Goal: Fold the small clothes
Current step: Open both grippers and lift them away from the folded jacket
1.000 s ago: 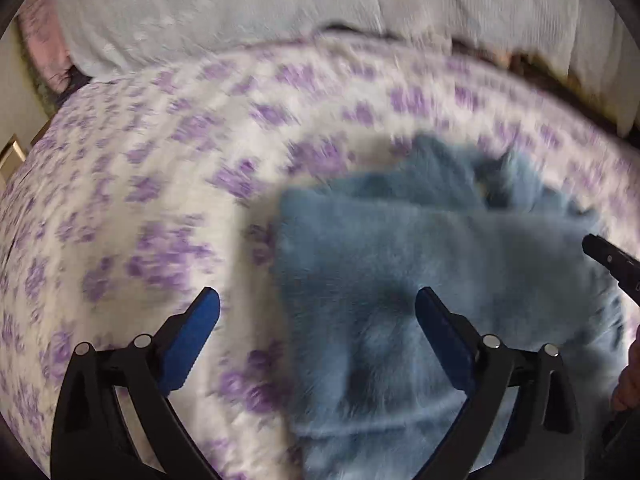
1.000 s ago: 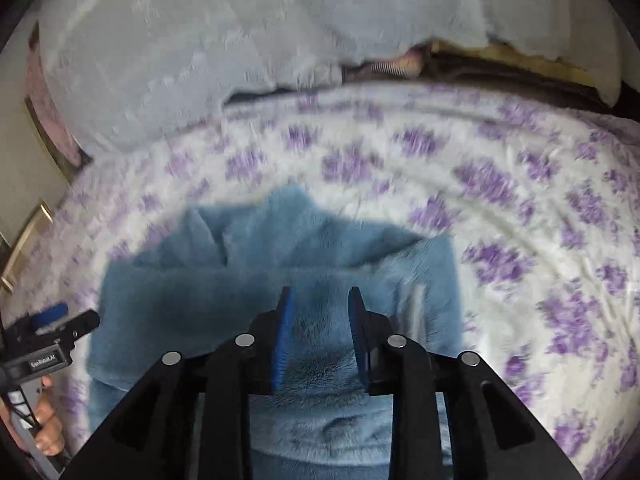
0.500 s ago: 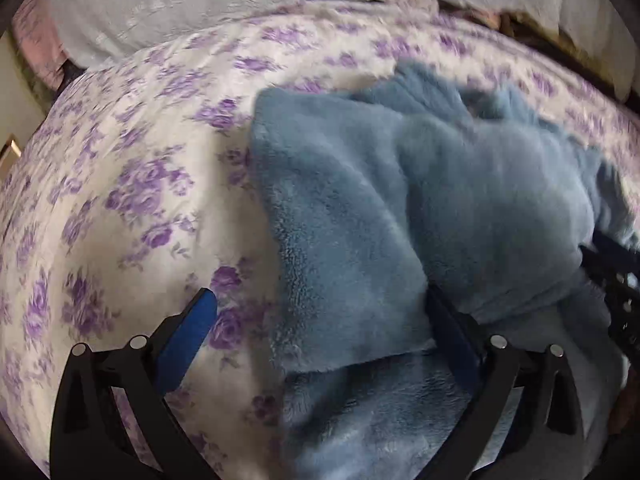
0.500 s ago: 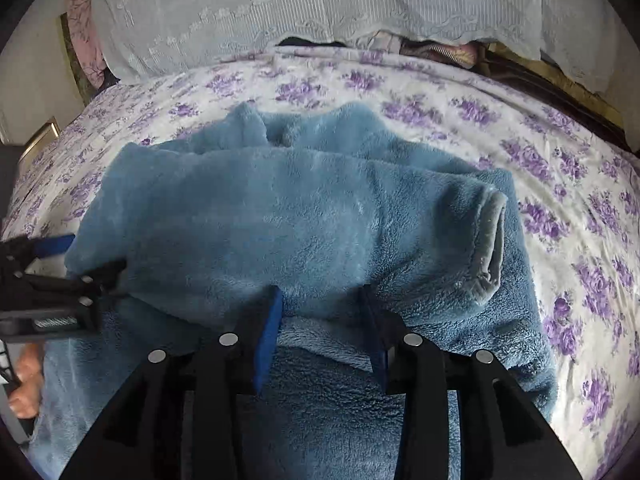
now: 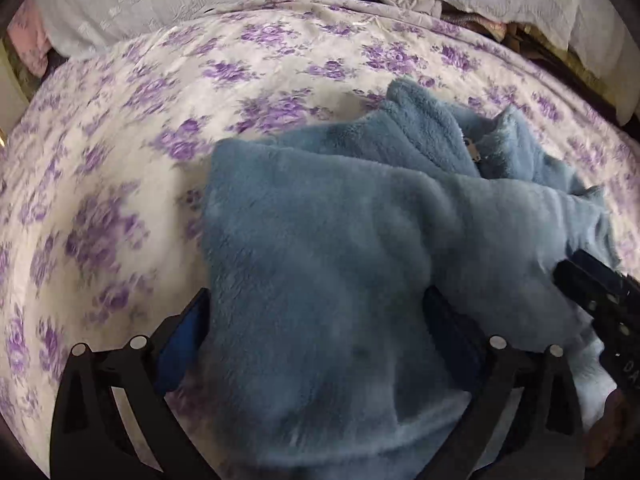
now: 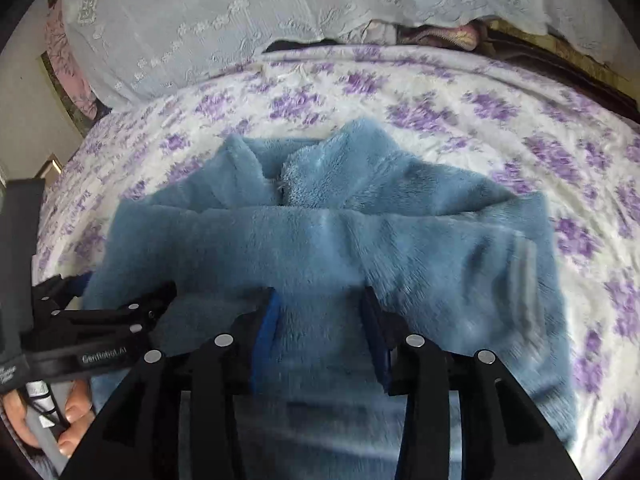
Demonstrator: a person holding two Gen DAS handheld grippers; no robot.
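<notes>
My right gripper (image 6: 320, 336), low centre of its frame, is opening its jaws off the fluffy blue fleece garment (image 6: 320, 240), which a second ago it pinched tight. The left gripper (image 5: 316, 340) stands wide open astride the near fold. With the sleeves now crossed over its body mid-frame on the purple-flowered white bedspread (image 6: 440, 96), I judge this fold laid.

Purple-flowered bedspread (image 6: 460, 96) carries blue fleece garment (image 6: 320, 240), white lace cloth (image 6: 240, 12) behind

My left gripper (image 5: 316, 320) points steeply down, its jaws spread wide with fleece lying between them. My right gripper (image 6: 320, 316) also tilts downward, jaws opening, cloth between the pads. My left hand (image 6: 44, 420) wraps its gripper's handle.
</notes>
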